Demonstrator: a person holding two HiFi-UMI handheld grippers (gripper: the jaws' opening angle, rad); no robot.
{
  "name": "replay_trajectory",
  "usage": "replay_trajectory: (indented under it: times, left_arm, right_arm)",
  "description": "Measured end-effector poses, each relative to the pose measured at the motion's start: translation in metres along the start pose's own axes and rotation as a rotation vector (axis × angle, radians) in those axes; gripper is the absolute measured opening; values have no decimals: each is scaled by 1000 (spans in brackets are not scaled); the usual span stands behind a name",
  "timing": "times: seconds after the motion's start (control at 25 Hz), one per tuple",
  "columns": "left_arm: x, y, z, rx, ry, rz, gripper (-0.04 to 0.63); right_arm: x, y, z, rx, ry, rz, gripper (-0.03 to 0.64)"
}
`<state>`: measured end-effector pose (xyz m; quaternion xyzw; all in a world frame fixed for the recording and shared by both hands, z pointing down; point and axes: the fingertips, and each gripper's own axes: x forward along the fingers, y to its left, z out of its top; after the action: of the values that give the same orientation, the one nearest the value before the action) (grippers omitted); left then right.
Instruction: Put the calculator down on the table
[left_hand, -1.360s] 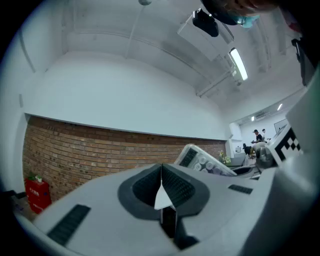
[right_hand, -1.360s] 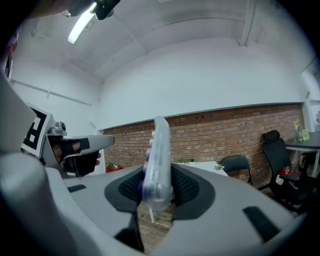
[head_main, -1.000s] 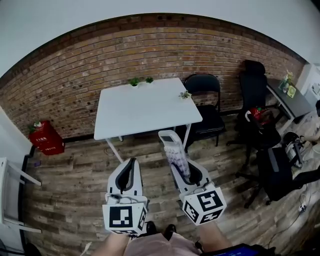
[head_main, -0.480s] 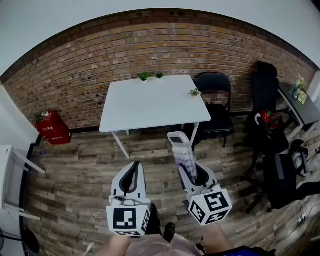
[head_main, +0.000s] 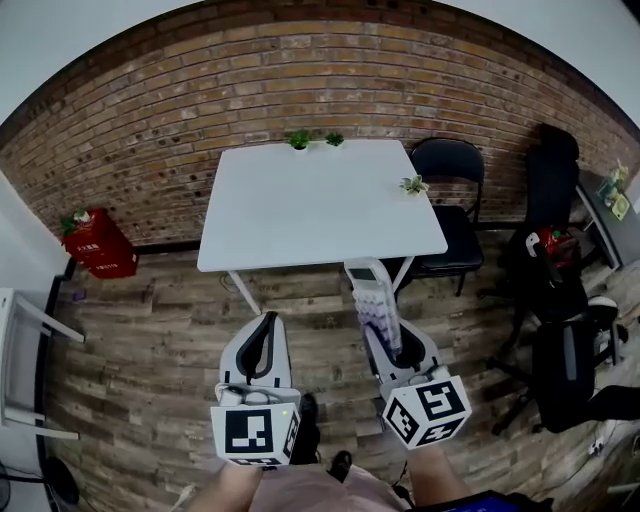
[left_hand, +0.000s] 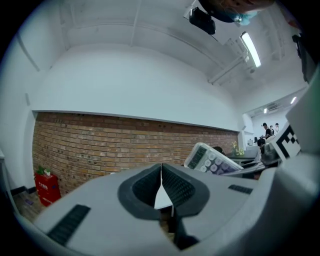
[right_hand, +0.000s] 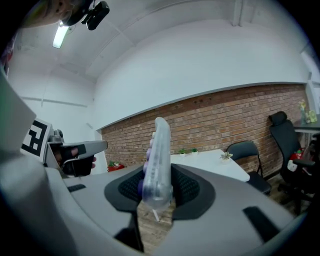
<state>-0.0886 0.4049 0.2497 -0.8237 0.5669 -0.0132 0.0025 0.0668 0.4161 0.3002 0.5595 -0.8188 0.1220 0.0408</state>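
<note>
Before you the table (head_main: 320, 215) stands in front of the brick wall (head_main: 200, 110), with two plants (head_main: 298, 139) on its far edge, a chair (head_main: 452, 205) to its right and a box (head_main: 98, 245) on the floor (head_main: 150, 335) to its left.

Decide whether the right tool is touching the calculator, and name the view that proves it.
Touching. The right gripper view shows the right tool shut on the calculator, with its jaws pressing the calculator's lower end from both sides.
</note>
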Motion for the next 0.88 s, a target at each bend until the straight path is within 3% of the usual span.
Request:
replay_trajectory:
  times: [0.44, 0.88]
  left_arm:
    - [109, 70, 15, 8, -33, -44, 14]
    - [168, 97, 5, 4, -13, -90, 14]
  right_arm:
    - [124, -8, 44, -19, -21, -15, 133]
    - [182, -26, 58, -14, -23, -60, 133]
